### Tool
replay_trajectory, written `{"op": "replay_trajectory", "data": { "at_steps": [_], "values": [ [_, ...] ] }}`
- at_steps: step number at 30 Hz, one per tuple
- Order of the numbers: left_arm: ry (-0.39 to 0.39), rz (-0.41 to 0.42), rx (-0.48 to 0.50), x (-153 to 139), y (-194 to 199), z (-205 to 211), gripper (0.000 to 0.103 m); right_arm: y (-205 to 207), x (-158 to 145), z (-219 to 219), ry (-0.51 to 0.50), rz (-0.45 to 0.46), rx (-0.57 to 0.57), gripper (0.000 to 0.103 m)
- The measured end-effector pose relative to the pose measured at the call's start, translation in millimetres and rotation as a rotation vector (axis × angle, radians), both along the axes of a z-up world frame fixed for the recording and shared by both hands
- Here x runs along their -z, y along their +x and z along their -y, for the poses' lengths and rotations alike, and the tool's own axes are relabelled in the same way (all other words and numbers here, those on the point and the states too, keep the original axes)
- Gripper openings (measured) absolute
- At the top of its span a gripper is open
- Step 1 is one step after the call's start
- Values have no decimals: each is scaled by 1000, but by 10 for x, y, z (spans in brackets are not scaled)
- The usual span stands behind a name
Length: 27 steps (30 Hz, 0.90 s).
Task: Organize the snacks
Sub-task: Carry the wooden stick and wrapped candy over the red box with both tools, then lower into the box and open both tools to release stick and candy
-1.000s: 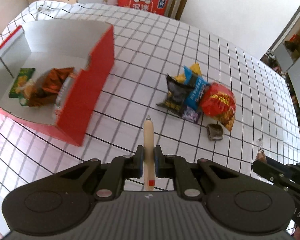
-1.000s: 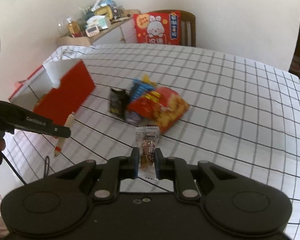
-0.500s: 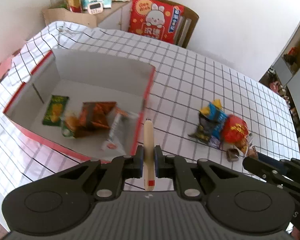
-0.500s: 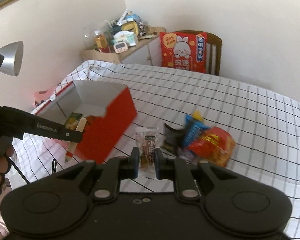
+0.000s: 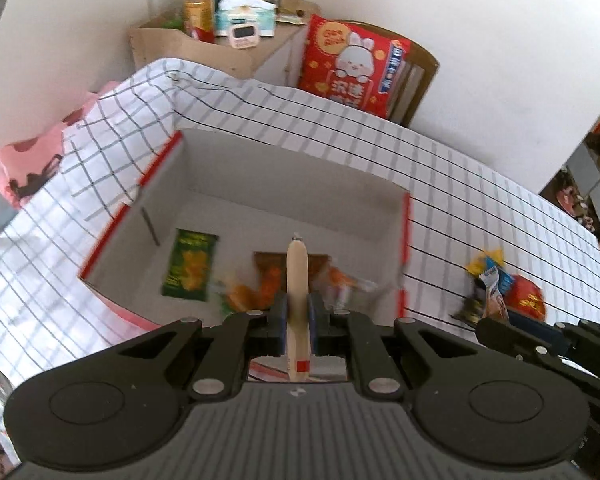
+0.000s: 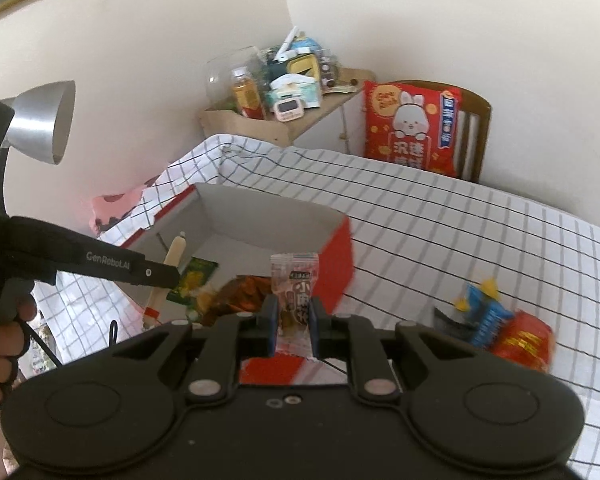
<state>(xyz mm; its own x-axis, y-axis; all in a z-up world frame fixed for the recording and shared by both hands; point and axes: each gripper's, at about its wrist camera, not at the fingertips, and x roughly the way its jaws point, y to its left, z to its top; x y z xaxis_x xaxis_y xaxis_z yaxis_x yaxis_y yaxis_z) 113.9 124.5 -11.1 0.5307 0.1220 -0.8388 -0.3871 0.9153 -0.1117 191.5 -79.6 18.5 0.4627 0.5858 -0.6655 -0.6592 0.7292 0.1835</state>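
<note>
My left gripper [image 5: 297, 322] is shut on a beige sausage stick [image 5: 297, 280] and holds it above the open red cardboard box [image 5: 404, 236]. The box holds a green packet [image 5: 189, 265] and several orange snack packs [image 5: 260, 288]. My right gripper [image 6: 293, 326] is shut on a small clear pink snack packet [image 6: 296, 284], just in front of the box's [image 6: 336, 264] near right corner. In the right wrist view the left gripper [image 6: 156, 274] with its sausage stick [image 6: 168, 268] hangs over the box's left side.
A pile of blue, black and red snack bags [image 6: 500, 324] lies on the checked tablecloth [image 6: 460, 232] to the right, also in the left wrist view [image 5: 508, 292]. A chair with a red cushion [image 5: 352, 68], a cluttered shelf [image 6: 284, 92] and a lamp [image 6: 40, 124] stand behind.
Both grippers have risen and moved left toward the box with their snacks held. The left gripper, earlier beside the box, is now above its inside.
</note>
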Motion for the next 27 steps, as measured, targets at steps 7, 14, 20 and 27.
{"op": "replay_trajectory", "data": {
  "at_steps": [7,14,20,27],
  "values": [
    [38,-19,-35,87,102,-520,10,77,172,-511,-46,-8,-17,14],
    [74,-67,-38,326,280,-873,10,212,407,-886,-98,-28,-27,14],
    [86,-138,-29,636,448,-1028,10,263,613,-1143,-179,-37,-54,14],
    [62,-204,-6,926,578,-1049,10,342,819,-1289,-237,-60,-62,14]
  ]
}}
